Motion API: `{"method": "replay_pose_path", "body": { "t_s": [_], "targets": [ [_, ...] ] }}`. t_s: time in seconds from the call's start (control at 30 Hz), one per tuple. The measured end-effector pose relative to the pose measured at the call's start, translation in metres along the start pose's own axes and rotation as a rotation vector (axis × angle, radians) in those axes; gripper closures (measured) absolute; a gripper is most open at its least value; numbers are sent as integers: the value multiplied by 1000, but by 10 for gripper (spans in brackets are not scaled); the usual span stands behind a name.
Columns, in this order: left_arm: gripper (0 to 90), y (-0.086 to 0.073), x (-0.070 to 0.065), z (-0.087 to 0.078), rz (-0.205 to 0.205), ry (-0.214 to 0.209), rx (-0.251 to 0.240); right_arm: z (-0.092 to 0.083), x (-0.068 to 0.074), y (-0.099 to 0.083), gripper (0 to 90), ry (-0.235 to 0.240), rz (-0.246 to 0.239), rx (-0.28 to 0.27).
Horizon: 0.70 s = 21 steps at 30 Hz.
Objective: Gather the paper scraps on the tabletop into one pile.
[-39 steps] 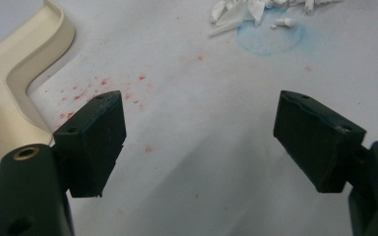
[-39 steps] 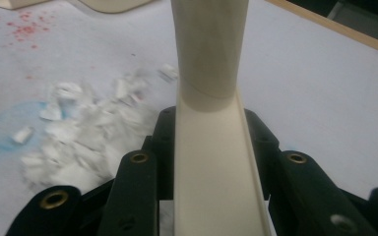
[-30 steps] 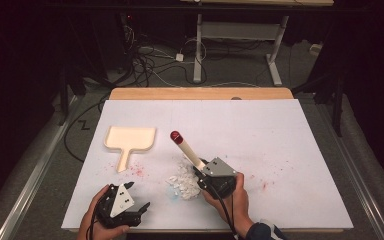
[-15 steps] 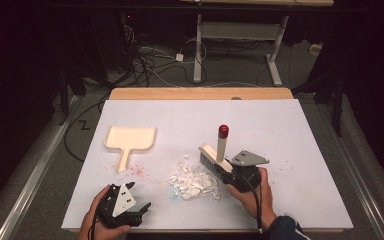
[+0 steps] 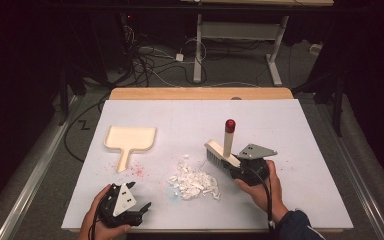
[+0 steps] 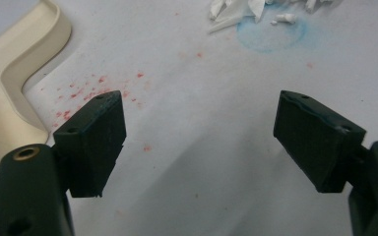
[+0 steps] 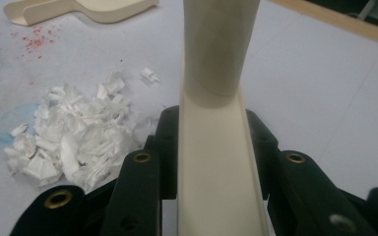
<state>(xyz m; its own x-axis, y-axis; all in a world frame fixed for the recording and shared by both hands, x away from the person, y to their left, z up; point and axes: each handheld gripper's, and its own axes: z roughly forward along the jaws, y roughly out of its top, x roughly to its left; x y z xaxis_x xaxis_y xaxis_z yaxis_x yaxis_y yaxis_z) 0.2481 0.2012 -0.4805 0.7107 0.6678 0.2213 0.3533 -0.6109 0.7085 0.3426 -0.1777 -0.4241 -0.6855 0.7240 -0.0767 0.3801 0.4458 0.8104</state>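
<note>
From above, my right claw (image 5: 240,169) sits at about four o'clock on the white table (image 5: 300,130), clamped on the head of a cream brush (image 5: 223,152) whose handle stands up and ends in a red tip. The bristles point toward nine o'clock, just beside a pile of white paper scraps (image 5: 194,182) near the table's middle front. My left claw (image 5: 139,211) rests at seven o'clock, holding nothing, and the cream dustpan (image 5: 130,140) lies at ten o'clock, well apart from the pile. Looking along my left claw, the two black jaws stand wide apart over bare table, with the dustpan (image 6: 15,83) at ten o'clock and the scraps (image 6: 256,10) at one o'clock. Looking along my right claw, the jaws press both sides of the brush (image 7: 216,147), which runs straight up to twelve o'clock; the scraps (image 7: 74,142) lie at nine o'clock and the dustpan (image 7: 98,10) at eleven.
</note>
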Motion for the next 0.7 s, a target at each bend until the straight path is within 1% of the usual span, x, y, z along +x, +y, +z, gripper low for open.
{"method": "replay_pose_path", "body": {
  "t_s": [0.03,0.1,0.13,0.2,0.23,0.27,0.3,0.33,0.37,0.4,0.43,0.47,0.5,0.53,0.57,0.6,0.63,0.67,0.7],
  "targets": [
    [192,0,0,0,-2,1,-3,-3,-2,3,681,-3,-11,-21],
    [192,0,1,-1,-3,6,-3,-3,-4,4,680,-5,-15,-27],
    [192,0,1,-1,-5,8,-2,-3,-6,7,680,-14,-27,-38],
    [192,0,1,-1,-5,9,-1,1,-10,10,680,-13,-51,-56],
    [192,0,1,-1,-10,10,-2,1,-10,10,680,-13,-51,-56],
    [192,0,2,0,-11,11,0,8,-11,14,680,-38,-84,-77],
    [192,0,2,1,-14,12,2,8,-11,14,680,-38,-84,-77],
    [192,0,1,2,-15,12,7,18,-13,19,680,-57,-129,-89],
    [192,0,1,2,-15,12,7,18,-13,19,680,-57,-129,-89],
    [192,1,1,3,-12,11,10,30,-13,24,680,-55,-167,-87],
    [192,1,1,4,-13,11,13,30,-13,24,680,-55,-167,-87],
    [192,1,1,4,-14,9,16,36,-13,26,680,-40,-182,-87],
    [192,0,2,5,-16,9,17,50,-10,30,680,-29,-216,-75],
    [192,0,2,5,-17,9,17,57,-8,31,680,-23,-245,-70],
    [192,0,2,5,-15,9,19,63,-6,32,680,-11,-258,-62],
    [192,0,2,5,-14,9,19,63,-6,32,680,-11,-258,-62],
    [192,-1,2,4,-14,10,19,68,-4,33,680,-4,-275,-51],
    [192,-1,2,4,-15,9,19,76,1,34,680,11,-299,-44],
    [192,-2,2,3,-14,8,18,79,4,34,680,21,-303,-44]
  ]
}}
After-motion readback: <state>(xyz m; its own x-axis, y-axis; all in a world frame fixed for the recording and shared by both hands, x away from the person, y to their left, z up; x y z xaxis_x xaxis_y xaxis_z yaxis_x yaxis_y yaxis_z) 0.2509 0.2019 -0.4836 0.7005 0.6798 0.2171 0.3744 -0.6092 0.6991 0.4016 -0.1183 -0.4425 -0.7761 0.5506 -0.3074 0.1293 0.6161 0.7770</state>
